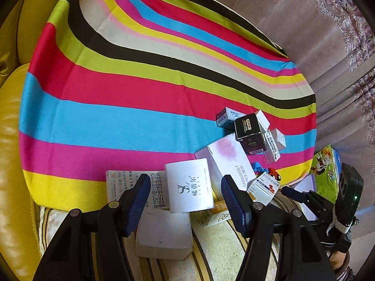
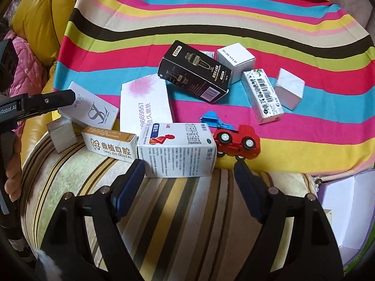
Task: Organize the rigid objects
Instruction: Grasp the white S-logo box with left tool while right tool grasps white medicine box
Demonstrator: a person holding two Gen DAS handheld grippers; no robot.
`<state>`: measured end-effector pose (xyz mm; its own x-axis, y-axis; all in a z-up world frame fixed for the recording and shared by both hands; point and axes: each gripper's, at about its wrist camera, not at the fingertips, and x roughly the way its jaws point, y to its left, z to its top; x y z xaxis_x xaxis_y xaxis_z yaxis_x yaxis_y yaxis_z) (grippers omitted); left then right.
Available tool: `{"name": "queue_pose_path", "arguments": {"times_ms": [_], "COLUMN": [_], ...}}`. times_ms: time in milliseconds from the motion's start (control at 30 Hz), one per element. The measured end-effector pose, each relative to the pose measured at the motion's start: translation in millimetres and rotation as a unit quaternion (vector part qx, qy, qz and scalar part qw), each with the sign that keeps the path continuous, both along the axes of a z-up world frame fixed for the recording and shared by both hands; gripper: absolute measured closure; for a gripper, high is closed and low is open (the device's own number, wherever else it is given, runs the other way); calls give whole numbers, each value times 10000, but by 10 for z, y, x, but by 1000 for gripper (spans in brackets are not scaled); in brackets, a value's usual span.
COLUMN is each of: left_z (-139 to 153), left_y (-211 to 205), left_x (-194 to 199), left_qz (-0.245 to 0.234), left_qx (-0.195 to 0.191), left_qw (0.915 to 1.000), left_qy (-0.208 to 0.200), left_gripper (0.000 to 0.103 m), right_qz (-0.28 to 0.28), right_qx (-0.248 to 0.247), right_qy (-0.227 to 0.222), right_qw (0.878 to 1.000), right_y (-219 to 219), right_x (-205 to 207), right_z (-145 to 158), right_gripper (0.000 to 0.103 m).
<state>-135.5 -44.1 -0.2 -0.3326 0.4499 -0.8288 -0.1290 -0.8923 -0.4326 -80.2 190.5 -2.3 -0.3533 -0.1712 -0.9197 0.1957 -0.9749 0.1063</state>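
My left gripper [image 1: 185, 182] is open, and a white box with an S logo [image 1: 189, 187] stands between its fingers with a gap on each side. Under it lie a flat printed box [image 1: 121, 185] and a plain white box [image 1: 164, 231]. My right gripper [image 2: 187, 171] is open over the striped cushion [image 2: 175, 210], its tips flanking the near end of a white medicine box [image 2: 175, 149] without touching it. A red toy car [image 2: 236, 141] and a blue toy piece [image 2: 213, 118] lie just right of that box. An orange dental box [image 2: 110, 144] lies to its left.
On the striped cloth [image 2: 211, 11] lie a black box [image 2: 194, 75], a large white box with a pink blot [image 2: 145, 103], a white cube [image 2: 235, 61], a barcode box [image 2: 262, 96] and a silver cube [image 2: 289, 89]. An open purple-white box [image 2: 346, 206] sits right; yellow sofa [image 2: 35, 11] left.
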Motion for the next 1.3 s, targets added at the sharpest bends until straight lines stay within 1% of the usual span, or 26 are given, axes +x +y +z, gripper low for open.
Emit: {"name": "queue_pose_path", "arguments": {"times_ms": [200,267,300,467,600,700,733,800,867,1100,1300], "left_z": [-41,-52,-54,-57,-61,-72,-74,-71,-66,26,150], "left_y": [53,58,65,103,123,144,146,146,141,97,41], "left_x": [9,15,18,29,25,26,29,37,44,75,109], "left_qz": [-49,-51,-51,-86,-122,-139,-138,-127,-105,16,266], "left_qx": [-36,-39,-44,-75,-104,-124,-112,-100,-82,61,154], "left_qw": [10000,10000,10000,9999,9998,9998,9998,9998,9999,9999,9989], "left_qy": [-50,-70,-72,-66,-71,-79,-81,-65,-43,126,360], "left_gripper": [40,40,40,41,55,62,63,63,63,64,64], "right_qz": [17,69,87,133,31,22,50,74,106,166,226], "right_qx": [-66,-78,-83,-121,-181,-128,-111,-89,-119,-125,-91], "right_qy": [33,137,150,55,19,37,37,52,34,130,345], "right_qw": [10000,9999,9998,9998,9998,9999,9999,9999,9999,9997,9991], "right_y": [9,-1,-3,-39,-37,-48,-64,-78,-71,-81,-80], "right_x": [-20,5,10,-39,-102,-114,-110,-105,-91,-34,72], "right_z": [16,55,60,19,-8,-14,-18,-23,-29,-3,74], "right_gripper": [22,17,16,16,16,16,16,18,30,31,31]}}
